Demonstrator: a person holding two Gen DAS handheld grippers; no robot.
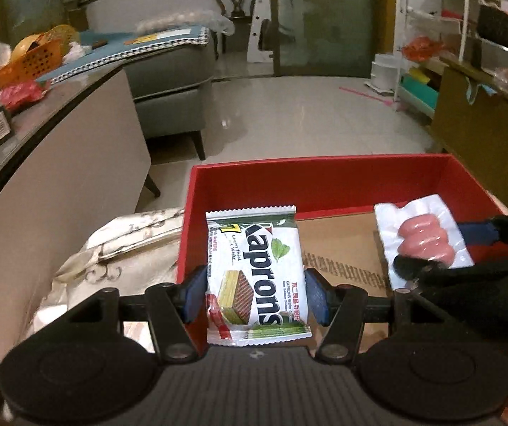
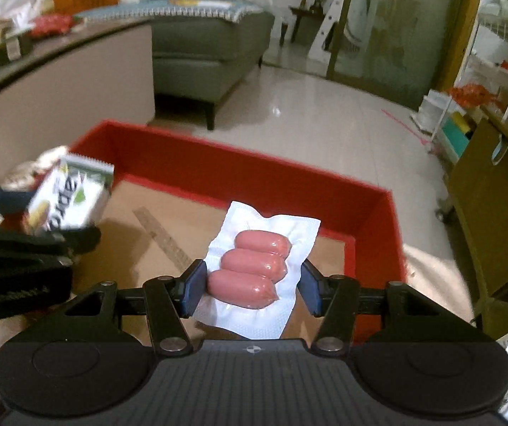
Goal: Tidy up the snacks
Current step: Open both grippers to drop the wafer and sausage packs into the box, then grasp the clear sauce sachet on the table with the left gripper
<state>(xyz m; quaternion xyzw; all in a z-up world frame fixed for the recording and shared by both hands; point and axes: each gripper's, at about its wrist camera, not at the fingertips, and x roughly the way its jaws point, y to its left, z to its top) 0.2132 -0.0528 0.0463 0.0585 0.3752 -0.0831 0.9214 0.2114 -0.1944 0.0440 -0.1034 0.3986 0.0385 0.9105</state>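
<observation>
My left gripper (image 1: 255, 293) is shut on a white and green Kaprons wafer packet (image 1: 255, 269), held over the left part of a red box (image 1: 325, 181) with a cardboard floor. My right gripper (image 2: 252, 285) is shut on a clear vacuum pack of three pink sausages (image 2: 254, 266), held over the right part of the same red box (image 2: 239, 163). The sausage pack (image 1: 424, 238) shows at the right in the left wrist view. The wafer packet (image 2: 69, 198) shows blurred at the left in the right wrist view.
A crumpled patterned cloth (image 1: 119, 245) lies left of the box. A beige counter (image 1: 58, 149) with clutter runs along the left. A grey sofa (image 1: 172, 81) and tiled floor (image 1: 307, 117) lie beyond. A wooden cabinet (image 1: 481, 131) and a white rack (image 1: 428, 35) stand at the right.
</observation>
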